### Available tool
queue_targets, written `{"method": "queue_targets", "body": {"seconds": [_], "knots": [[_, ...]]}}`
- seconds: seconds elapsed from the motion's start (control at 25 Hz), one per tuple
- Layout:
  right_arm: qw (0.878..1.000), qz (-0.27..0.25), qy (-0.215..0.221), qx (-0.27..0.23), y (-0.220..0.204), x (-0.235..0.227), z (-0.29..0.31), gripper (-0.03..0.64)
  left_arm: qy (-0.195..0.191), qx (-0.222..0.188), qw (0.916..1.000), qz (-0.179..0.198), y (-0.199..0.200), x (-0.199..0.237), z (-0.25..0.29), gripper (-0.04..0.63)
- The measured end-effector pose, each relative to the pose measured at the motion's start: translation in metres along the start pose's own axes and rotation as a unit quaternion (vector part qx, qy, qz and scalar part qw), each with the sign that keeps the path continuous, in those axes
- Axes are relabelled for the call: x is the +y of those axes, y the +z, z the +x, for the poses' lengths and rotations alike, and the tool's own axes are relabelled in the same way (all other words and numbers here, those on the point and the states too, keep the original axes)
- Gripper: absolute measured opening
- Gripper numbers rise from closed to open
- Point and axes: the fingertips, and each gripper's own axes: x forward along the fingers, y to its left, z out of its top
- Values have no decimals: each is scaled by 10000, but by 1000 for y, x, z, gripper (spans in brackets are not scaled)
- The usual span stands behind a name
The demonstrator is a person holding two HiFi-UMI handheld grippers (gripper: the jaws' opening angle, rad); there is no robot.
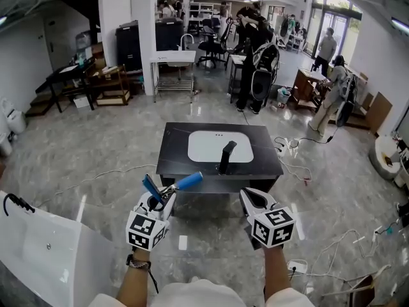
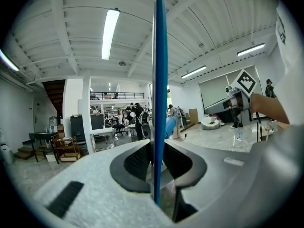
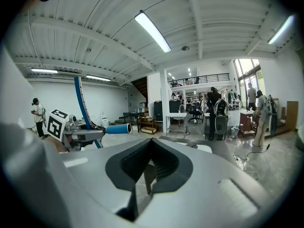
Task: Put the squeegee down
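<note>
The squeegee (image 1: pixel 189 181) has a blue handle and a thin blue blade. My left gripper (image 1: pixel 160 194) is shut on it, holding it in the air above the grey floor, short of the black sink counter (image 1: pixel 179 162). In the left gripper view the blade (image 2: pixel 160 80) stands upright between the closed pads of the left gripper (image 2: pixel 156 163), and the handle (image 2: pixel 170 126) points away. My right gripper (image 1: pixel 252 200) hangs beside it, shut and empty. The right gripper view shows its own jaws (image 3: pixel 151 163) closed, with the squeegee (image 3: pixel 118 128) off to the left.
The counter holds a white basin (image 1: pixel 208 147) and a black faucet (image 1: pixel 225 157). A white tub (image 1: pixel 38 254) stands at the lower left. Cables (image 1: pixel 291 165) trail over the floor at the right. People and furniture (image 1: pixel 255 56) fill the back of the hall.
</note>
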Motion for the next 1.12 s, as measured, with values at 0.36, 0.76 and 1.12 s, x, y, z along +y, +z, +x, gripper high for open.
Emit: {"method": "queue_targets", "body": {"seconds": [0.36,0.76,1.12], "knots": [[9997,109,-2,232,-12,-7,37,6,-55,146,9998,-132,-16,31,28,75],[9998,105,-39,151,3,-30,86,6,3,223,9995,-234,-26,72,67,75],[9998,73,125,114,14,-75,156,6,148,261,9992,-257,-30,112,131,75]]}}
